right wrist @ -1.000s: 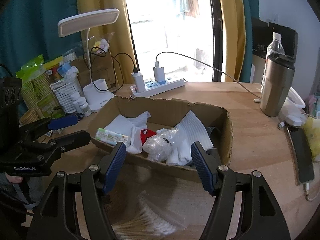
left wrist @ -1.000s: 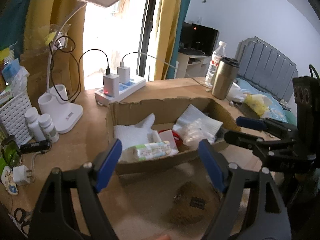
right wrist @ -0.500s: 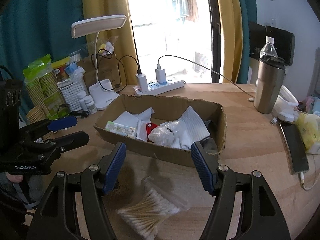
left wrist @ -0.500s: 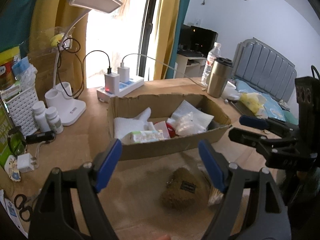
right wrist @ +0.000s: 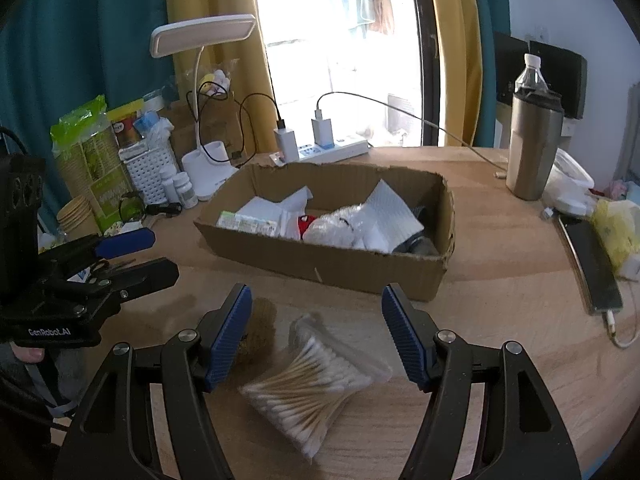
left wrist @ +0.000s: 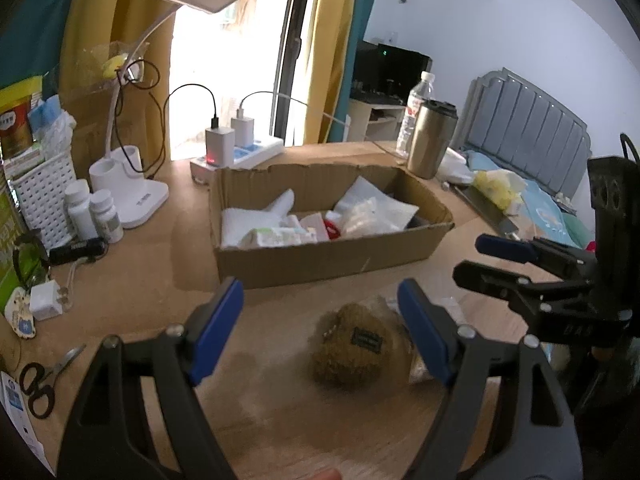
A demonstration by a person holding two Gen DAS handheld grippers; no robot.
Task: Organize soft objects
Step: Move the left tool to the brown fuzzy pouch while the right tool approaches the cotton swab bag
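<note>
While both tongs stand released, the brown plush lies between the left tongs. The cotton swabs, long axis slanting, lie under the right tongs.

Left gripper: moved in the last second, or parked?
Yes. The left gripper has pulled back from the cardboard box: earlier its fingertips overlapped the box front, now they frame the brown plush on the table.
</note>
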